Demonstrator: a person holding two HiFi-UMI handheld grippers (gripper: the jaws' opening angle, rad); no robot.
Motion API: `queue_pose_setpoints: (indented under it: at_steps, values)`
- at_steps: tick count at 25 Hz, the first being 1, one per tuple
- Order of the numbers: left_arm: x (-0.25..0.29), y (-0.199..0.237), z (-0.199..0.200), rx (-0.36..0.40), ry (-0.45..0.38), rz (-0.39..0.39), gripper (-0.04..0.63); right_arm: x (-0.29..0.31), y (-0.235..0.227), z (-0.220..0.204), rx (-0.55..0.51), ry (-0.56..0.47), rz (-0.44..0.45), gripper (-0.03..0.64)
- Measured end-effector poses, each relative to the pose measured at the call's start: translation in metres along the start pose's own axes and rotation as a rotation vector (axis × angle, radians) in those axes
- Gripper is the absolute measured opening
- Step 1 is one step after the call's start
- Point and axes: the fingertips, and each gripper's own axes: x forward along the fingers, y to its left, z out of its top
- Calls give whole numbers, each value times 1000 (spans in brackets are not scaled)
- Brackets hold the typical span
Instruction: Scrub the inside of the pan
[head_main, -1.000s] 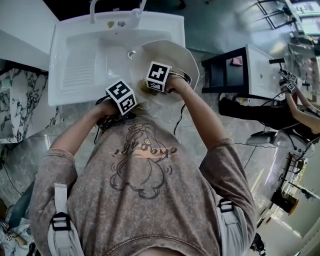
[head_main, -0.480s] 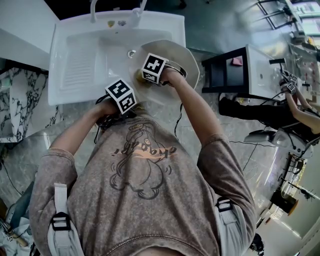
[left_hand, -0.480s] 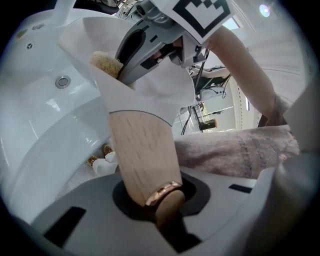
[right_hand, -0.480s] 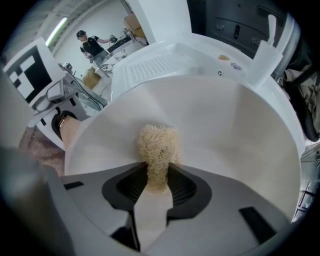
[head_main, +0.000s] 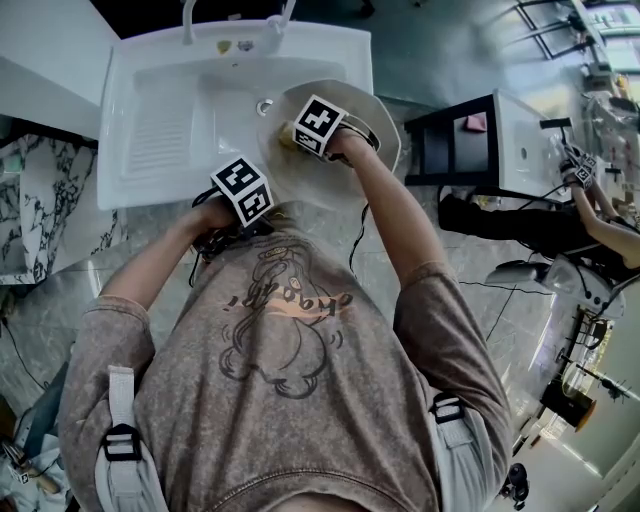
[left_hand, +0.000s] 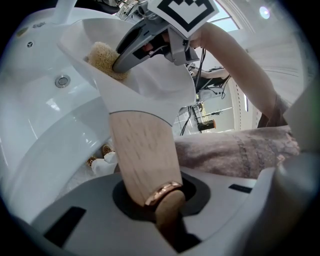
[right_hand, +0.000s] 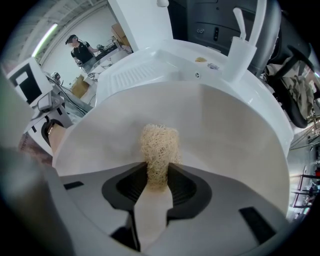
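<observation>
A white pan (head_main: 375, 125) is held tilted over the white sink (head_main: 170, 120). My left gripper (left_hand: 160, 200) is shut on the pan's wooden handle (left_hand: 142, 150), just above its copper ring. Its marker cube (head_main: 242, 190) shows near the sink's front edge. My right gripper (right_hand: 159, 182) is shut on a tan fibrous scrubber (right_hand: 159, 147). The scrubber presses against the pan's inner surface (right_hand: 225, 130). In the left gripper view the scrubber (left_hand: 102, 57) sits high inside the pan (left_hand: 160, 85). The right marker cube (head_main: 318, 125) is over the pan's left part.
The sink's faucet (right_hand: 245, 40) and drain (left_hand: 62, 80) are behind and below the pan. A marble counter (head_main: 40, 200) lies at the left. A black and white side table (head_main: 480, 140) stands right of the sink. Another person (head_main: 600, 215) works at the far right.
My right gripper has moved farther into the pan with the scrubber, away from my body. The left gripper and the handle have stayed put.
</observation>
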Motion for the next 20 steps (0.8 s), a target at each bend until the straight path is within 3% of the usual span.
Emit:
queue_pose_setpoints:
  at_steps: [10, 20]
  values:
    - [-1, 1, 0, 0, -2, -7, 55, -10, -38, -23, 46, 32, -92, 141]
    - [0, 2, -1, -1, -2, -5, 55, -16, -48, -46, 38, 78, -109, 141]
